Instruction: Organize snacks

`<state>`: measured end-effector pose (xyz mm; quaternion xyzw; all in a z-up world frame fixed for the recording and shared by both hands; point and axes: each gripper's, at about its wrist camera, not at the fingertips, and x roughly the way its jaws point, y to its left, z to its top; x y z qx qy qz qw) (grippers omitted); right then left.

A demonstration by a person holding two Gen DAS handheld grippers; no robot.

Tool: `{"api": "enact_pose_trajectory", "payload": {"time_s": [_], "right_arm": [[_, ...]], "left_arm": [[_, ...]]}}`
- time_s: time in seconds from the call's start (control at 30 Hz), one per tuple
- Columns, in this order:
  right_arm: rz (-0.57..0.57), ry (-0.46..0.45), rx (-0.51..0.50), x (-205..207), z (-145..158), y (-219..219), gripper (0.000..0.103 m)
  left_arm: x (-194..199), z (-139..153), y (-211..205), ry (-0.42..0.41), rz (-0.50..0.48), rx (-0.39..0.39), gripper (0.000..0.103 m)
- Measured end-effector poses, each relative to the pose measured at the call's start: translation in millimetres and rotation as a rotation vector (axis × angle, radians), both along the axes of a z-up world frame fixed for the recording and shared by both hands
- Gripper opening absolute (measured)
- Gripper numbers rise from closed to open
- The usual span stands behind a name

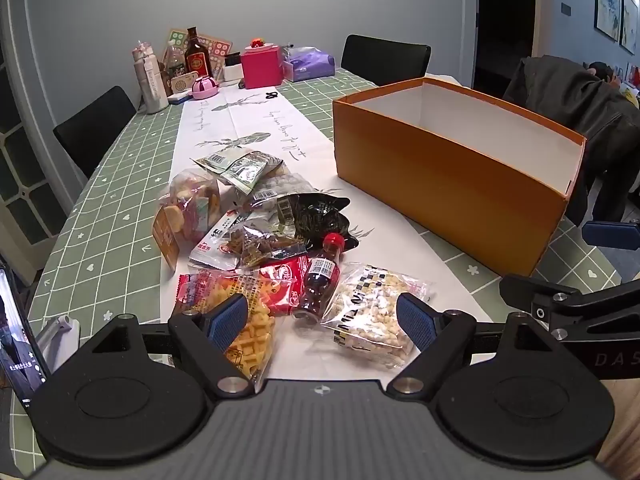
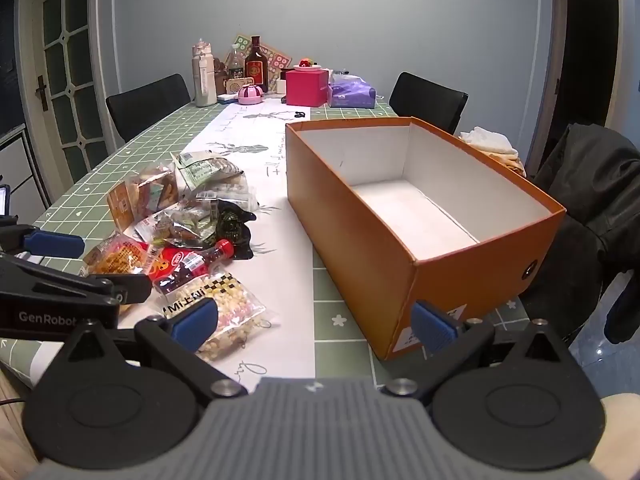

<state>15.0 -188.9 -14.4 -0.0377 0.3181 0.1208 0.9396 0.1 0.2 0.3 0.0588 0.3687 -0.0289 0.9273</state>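
A pile of snack packets [image 1: 256, 232] lies on the white table runner, also seen in the right wrist view [image 2: 180, 220]. Nearest are a clear bag of puffed rice [image 1: 372, 320] [image 2: 224, 300], a small red-capped bottle [image 1: 322, 276] [image 2: 196, 264] and a bag of yellow crackers [image 1: 248, 320]. An open, empty orange box [image 1: 448, 184] [image 2: 404, 216] stands to the right. My left gripper [image 1: 322, 316] is open and empty just above the near packets. My right gripper [image 2: 316, 320] is open and empty, between the rice bag and the box's near corner.
The table [image 1: 112, 200] has a green checked cloth. Bottles, a pink box [image 1: 262, 66] and a purple tissue pack [image 2: 352, 94] stand at the far end. Black chairs [image 1: 384, 58] flank the table. A dark jacket [image 2: 592, 184] hangs at the right. A phone [image 1: 16, 332] stands at the left.
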Motion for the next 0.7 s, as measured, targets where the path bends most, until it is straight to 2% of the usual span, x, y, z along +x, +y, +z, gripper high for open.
{"api": "enact_pose_trajectory", "payload": {"time_s": [0.3, 0.7], "right_arm": [[0.0, 0.002, -0.001, 0.2, 0.6, 0.0, 0.1], [0.002, 0.011, -0.005, 1.7, -2.1, 2.3, 0.1]], "left_arm": [[1.6, -10.6, 1.3, 0.01, 0.001, -0.002, 0.099], [2.1, -8.5, -1.0, 0.025, 0.005, -0.008, 0.099]]}}
